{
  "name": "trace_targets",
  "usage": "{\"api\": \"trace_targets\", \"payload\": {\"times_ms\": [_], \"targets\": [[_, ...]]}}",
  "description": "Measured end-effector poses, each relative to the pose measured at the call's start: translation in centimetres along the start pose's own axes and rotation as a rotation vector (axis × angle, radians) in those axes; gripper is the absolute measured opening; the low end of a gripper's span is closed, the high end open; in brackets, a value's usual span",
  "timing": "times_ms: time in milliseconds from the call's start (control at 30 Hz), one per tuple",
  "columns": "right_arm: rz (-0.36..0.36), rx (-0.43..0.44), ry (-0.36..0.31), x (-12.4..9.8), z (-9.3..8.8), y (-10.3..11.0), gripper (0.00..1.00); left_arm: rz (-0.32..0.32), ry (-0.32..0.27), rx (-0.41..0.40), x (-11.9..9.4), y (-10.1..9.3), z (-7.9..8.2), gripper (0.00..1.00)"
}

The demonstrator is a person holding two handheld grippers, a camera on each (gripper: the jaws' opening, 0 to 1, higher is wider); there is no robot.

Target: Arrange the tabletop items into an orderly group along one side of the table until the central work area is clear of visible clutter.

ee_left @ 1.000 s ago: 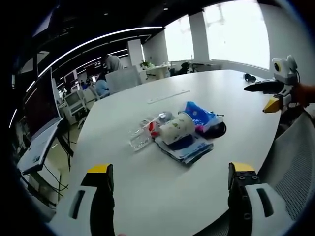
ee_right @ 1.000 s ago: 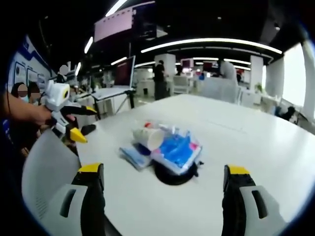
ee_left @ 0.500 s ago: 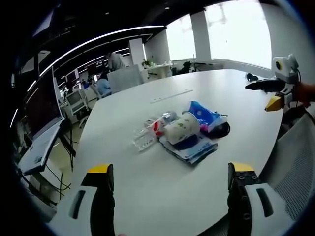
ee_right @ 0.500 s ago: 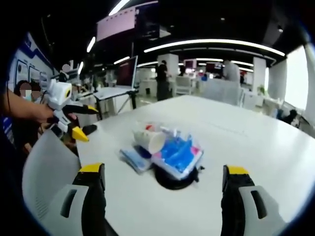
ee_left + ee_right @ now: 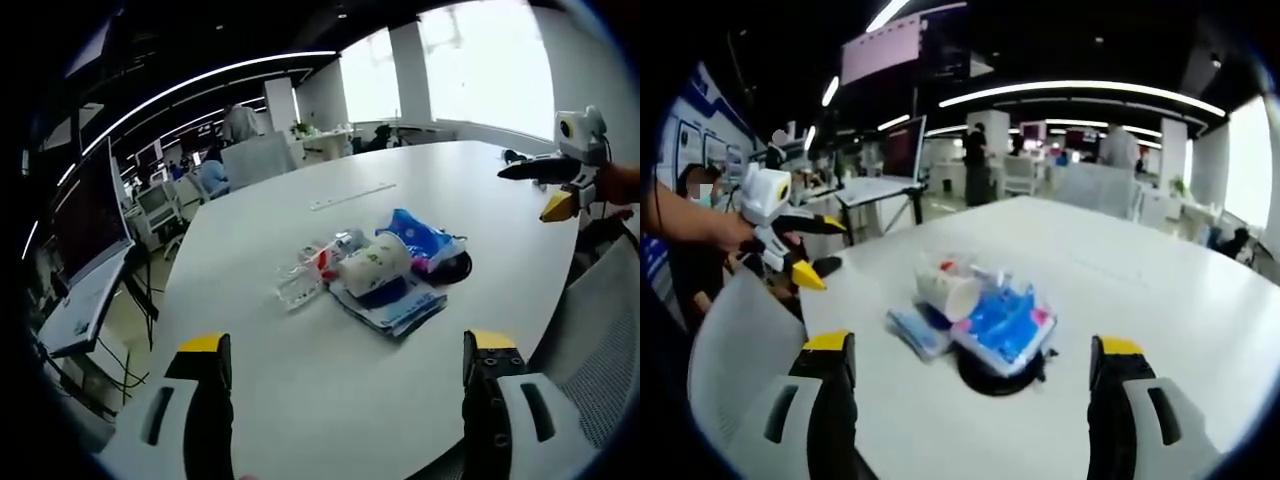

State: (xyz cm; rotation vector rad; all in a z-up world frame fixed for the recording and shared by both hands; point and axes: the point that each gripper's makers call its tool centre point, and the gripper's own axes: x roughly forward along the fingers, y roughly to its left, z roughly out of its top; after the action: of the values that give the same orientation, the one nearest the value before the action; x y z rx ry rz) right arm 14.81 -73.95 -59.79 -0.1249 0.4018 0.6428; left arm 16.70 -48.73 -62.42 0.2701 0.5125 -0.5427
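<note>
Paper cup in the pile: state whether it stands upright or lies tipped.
Tipped. The paper cup lies on its side atop the pile, its open mouth facing sideways in the right gripper view.

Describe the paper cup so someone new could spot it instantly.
On the white table sits one small heap of clutter. The paper cup lies on its side on top of that heap, its open mouth facing the right gripper view. It is the only pale, round-mouthed thing there, next to the blue packet and above the black disc.
</note>
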Motion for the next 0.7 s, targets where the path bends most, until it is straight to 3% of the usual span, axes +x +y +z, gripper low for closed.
{"api": "trace_targets", "payload": {"times_ms": [700], "targets": [[-0.037, -0.022, 0.028, 0.9, 1.8, -0.5, 0.88, -0.03, -0.021, -0.007, 1.3, 2.3, 1.6, 0.94]]}}
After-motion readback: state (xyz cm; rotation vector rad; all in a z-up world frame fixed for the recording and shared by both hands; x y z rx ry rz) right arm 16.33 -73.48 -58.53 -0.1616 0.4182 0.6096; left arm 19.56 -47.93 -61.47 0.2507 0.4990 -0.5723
